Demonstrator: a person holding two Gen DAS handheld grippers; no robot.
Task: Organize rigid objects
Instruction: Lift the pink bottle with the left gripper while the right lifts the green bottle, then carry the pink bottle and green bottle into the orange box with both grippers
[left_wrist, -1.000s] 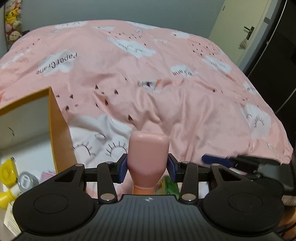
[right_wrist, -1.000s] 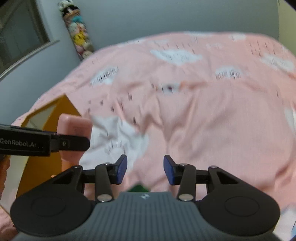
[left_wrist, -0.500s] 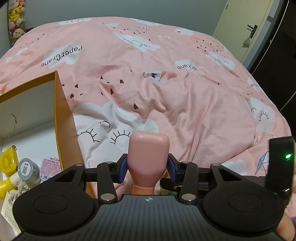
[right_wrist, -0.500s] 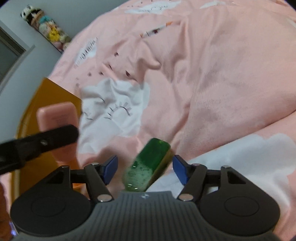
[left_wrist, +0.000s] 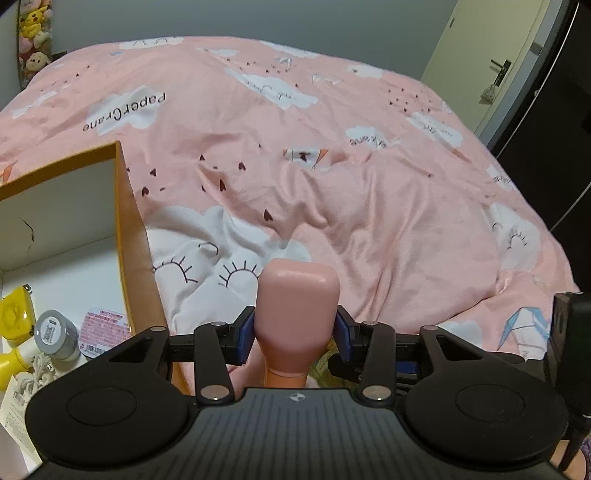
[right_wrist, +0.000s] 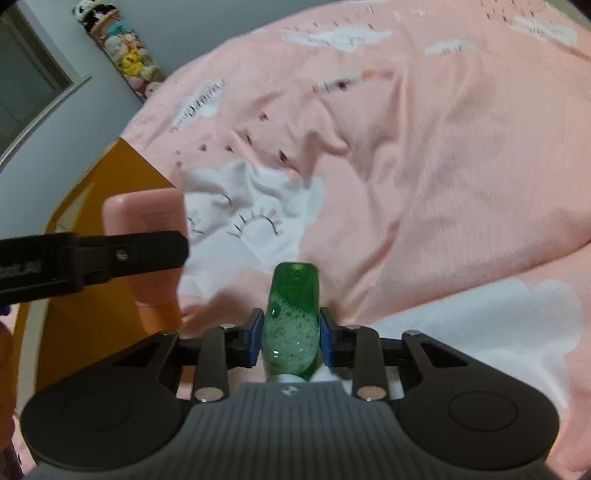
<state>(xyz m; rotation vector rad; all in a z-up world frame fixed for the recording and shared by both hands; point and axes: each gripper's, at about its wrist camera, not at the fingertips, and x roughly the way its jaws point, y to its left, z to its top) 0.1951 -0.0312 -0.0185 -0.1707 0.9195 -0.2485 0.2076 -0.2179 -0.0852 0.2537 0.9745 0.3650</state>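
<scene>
My left gripper (left_wrist: 295, 334) is shut on a pink bottle (left_wrist: 297, 306), held upright above the pink bedspread just right of the orange box (left_wrist: 127, 236). The same pink bottle (right_wrist: 147, 221) and a left gripper finger (right_wrist: 110, 254) show at the left of the right wrist view. My right gripper (right_wrist: 290, 336) is shut on a green bottle (right_wrist: 293, 317) with foamy liquid, held over the bed. The box has white inner walls and holds a yellow item (left_wrist: 13, 317), a grey jar (left_wrist: 55, 334) and a pink-labelled packet (left_wrist: 105, 326).
The pink duvet (left_wrist: 369, 184) with cloud prints covers the bed ahead. Plush toys (left_wrist: 33, 33) hang at the far left wall. A door (left_wrist: 491, 66) and dark furniture stand at the right. The orange box wall (right_wrist: 92, 206) is left of my right gripper.
My right gripper was open over the green bottle lying on the bed and has shut on it. My left gripper still holds the pink bottle and shifted slightly.
</scene>
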